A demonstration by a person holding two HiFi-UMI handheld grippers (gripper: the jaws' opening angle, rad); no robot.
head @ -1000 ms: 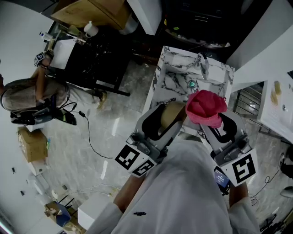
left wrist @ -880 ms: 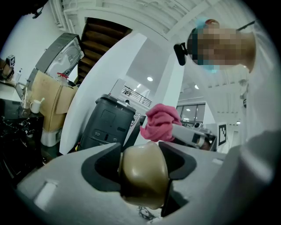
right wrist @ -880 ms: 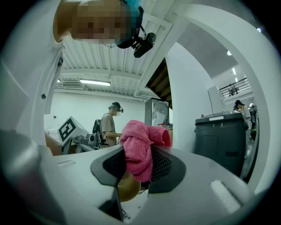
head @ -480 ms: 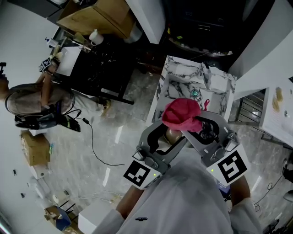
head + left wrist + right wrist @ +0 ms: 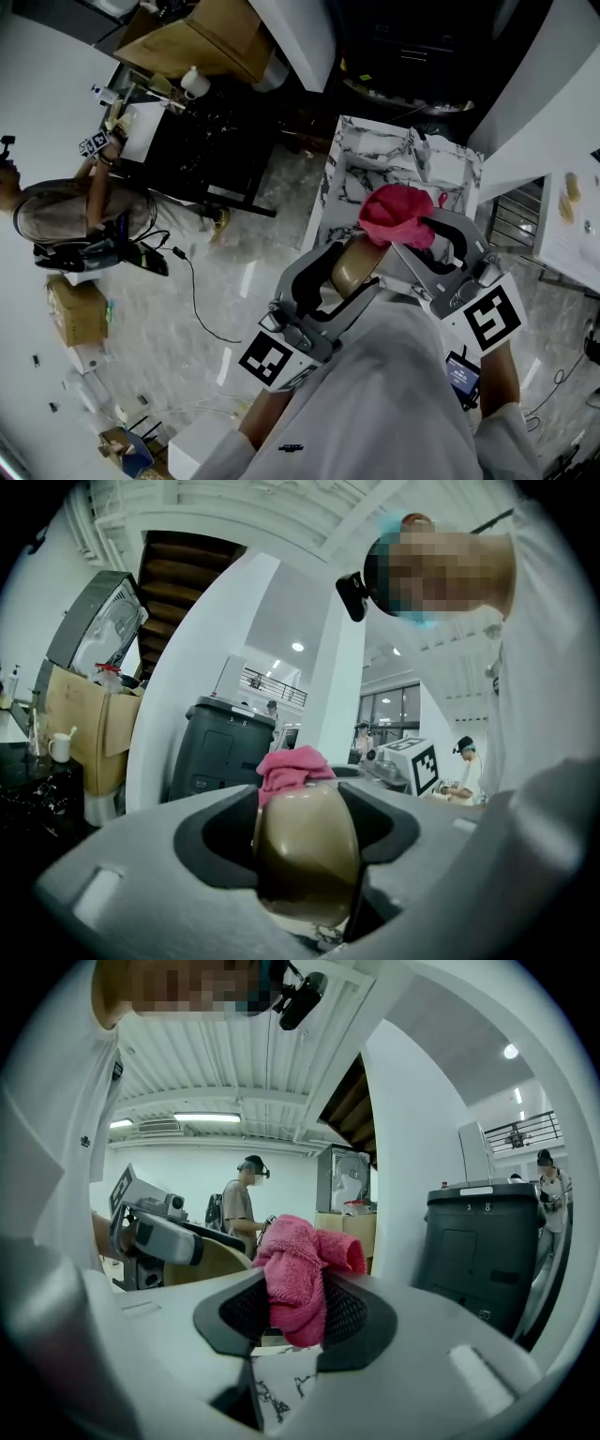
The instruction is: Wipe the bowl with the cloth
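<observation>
Showing beyond both grippers in the head view is a marble table (image 5: 375,155). The left gripper (image 5: 305,846) is clamped on a tan bowl (image 5: 348,267), held clear of the table. The right gripper (image 5: 298,1312) is clamped on a bunched pink cloth (image 5: 396,214), positioned at the bowl's far edge; contact not confirmed.

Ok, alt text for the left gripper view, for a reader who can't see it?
The left gripper clamps a tan bowl between its jaws at centre frame. A pink cloth bunches just above and behind it, with a dark bin beyond.
</observation>
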